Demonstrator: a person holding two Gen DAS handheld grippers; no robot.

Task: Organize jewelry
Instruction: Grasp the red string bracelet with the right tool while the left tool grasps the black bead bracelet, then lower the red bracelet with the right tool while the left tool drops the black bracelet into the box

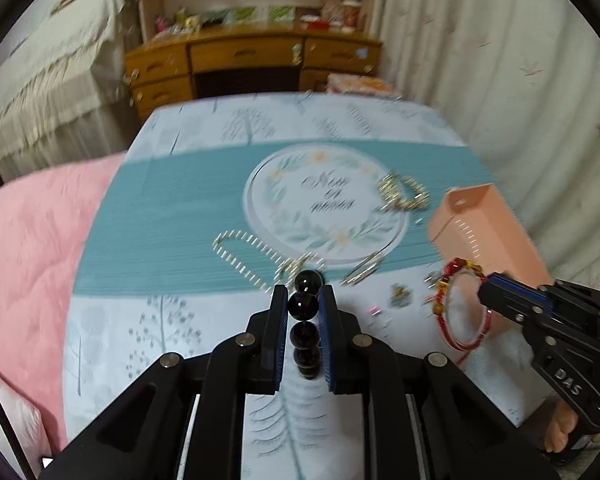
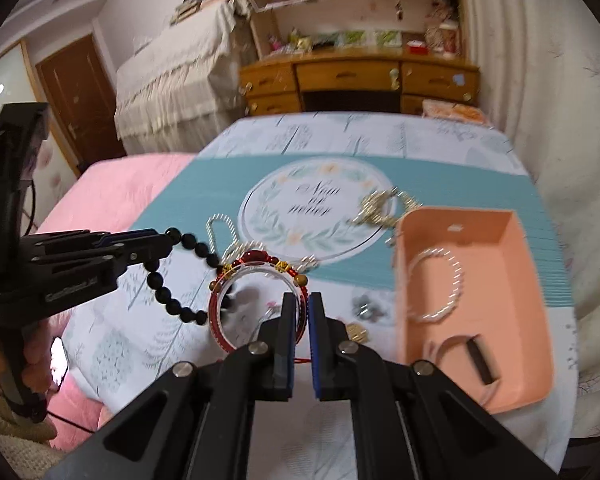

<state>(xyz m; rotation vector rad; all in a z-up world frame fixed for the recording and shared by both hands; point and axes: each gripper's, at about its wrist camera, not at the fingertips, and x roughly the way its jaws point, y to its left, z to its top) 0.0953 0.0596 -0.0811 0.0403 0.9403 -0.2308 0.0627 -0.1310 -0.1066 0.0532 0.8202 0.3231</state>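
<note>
Left gripper (image 1: 303,300) pinches black bead bracelet (image 1: 305,308) above cloth's near edge; right gripper (image 2: 300,304) clamps red bracelet (image 2: 256,276); both likely bound for peach tray (image 2: 520,264) at right edge.

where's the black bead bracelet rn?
The black bead bracelet is clamped in the left gripper, hanging above the tablecloth in the right wrist view, just left of the red bracelet.

Both grippers (image 1: 303,300) (image 2: 302,304) clamped (pointing steeply downward)
</note>
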